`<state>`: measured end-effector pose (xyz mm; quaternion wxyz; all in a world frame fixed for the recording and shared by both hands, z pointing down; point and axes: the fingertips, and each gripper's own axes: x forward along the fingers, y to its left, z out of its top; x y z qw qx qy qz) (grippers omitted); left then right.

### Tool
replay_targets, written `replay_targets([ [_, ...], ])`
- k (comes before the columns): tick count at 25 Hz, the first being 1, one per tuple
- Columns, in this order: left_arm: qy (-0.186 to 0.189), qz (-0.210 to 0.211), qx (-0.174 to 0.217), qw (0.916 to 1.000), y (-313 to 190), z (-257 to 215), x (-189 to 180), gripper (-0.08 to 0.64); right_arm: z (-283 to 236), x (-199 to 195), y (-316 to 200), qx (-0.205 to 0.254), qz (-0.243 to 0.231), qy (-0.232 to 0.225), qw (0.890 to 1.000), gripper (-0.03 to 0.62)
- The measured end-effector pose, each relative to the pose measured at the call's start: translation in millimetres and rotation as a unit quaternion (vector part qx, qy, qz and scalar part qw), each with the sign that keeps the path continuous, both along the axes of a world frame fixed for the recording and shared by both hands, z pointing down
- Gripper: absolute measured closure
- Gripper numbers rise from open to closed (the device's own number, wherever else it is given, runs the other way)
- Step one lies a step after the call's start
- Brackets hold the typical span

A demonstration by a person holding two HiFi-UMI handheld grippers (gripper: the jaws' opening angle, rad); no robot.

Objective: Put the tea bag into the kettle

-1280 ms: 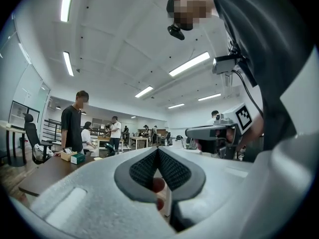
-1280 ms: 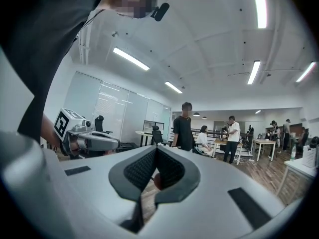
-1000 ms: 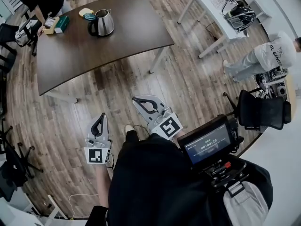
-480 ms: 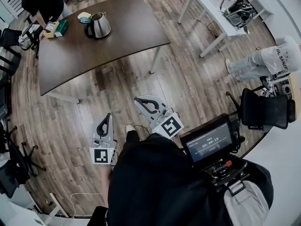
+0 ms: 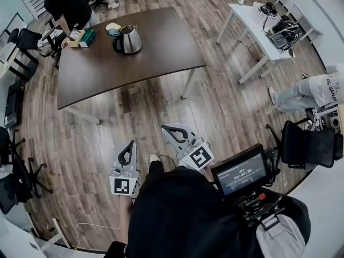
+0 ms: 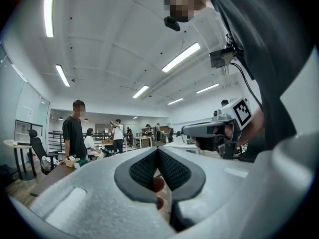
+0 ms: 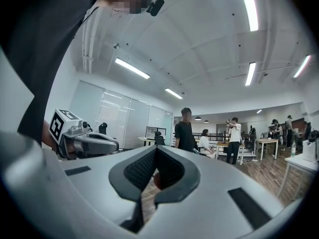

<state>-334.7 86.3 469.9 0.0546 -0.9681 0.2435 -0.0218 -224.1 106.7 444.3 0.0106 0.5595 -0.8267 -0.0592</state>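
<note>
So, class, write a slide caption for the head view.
Left hand-held gripper and right hand-held gripper, both shut and empty, held above wood floor, kettle on the dark table ahead.

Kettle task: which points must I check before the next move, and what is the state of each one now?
1. Left gripper empty, jaws together: ok.
2. Right gripper empty, jaws together: ok.
3. Kettle upright on the table: ok.
4. Kettle within reach: not ok; both grippers hang over the floor, away from the table.
5. Tea bag found: cannot tell; only small boxes show beside the kettle.
6. Kettle open for the bag: cannot tell, too small.
</note>
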Motion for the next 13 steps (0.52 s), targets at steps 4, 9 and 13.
replay_targets([
  [4, -0.003, -0.007, 0.003, 1.0, 0.2, -1.5, -4.6, 0.558, 0.3, -4.4, -1.4, -0.004, -0.005, 0.006, 1.0, 0.589],
  [9, 0.001, -0.018, -0.002, 0.9998, 2.7, 0.5, -11.0, 0.558, 2.7, -11.8, -1.0, -0.002, -0.014, 0.011, 1.0, 0.589],
  [13, -0.008, -0.016, -0.018, 0.9997, 21.5, 11.4, -17.0, 0.558, 16.6, -20.3, 18.3, -0.021, -0.02, 0.02, 0.999, 0.589],
])
